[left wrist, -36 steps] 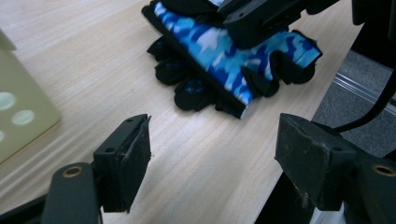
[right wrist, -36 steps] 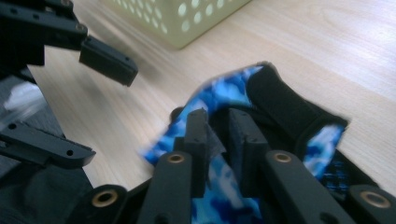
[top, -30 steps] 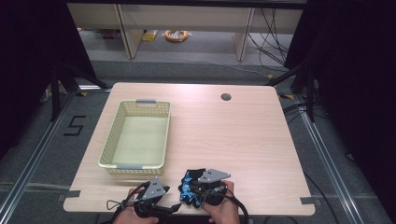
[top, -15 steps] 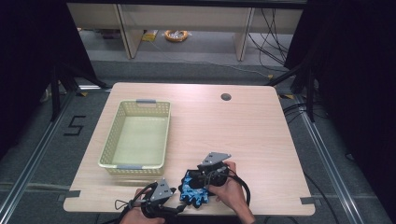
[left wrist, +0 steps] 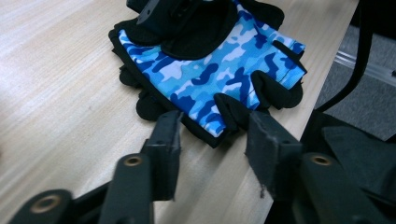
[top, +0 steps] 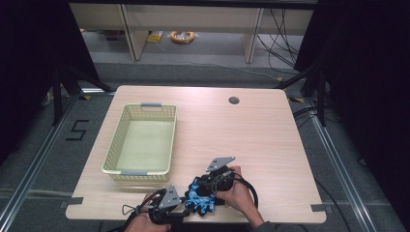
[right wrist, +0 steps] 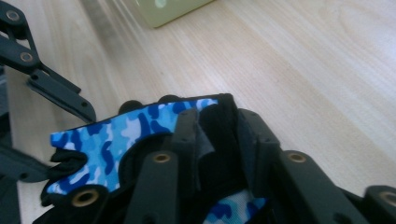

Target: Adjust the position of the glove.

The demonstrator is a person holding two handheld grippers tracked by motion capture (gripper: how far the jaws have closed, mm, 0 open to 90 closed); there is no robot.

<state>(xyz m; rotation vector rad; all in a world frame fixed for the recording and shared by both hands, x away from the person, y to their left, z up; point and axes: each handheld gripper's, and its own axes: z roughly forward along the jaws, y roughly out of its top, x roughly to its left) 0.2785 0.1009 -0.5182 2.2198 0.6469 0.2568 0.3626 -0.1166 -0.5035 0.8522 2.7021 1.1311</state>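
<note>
1. At nine o'clock on the bench [top: 270,145], a pale green mesh basket [top: 141,143] stands with nothing in it.
2. At six o'clock, near the front edge, the left gripper [top: 180,209] has its jaws spread wide, its pads [left wrist: 164,140] just short of the glove's finger stubs, not touching the cloth.
3. Just beside it at its three o'clock lies a blue camouflage fingerless glove [top: 199,200] with black trim, flat on the wood near the bench's front edge.
4. Next, the right gripper [top: 205,186] is pinched narrow on the glove's black cuff, fabric folded between its jaws.
</note>
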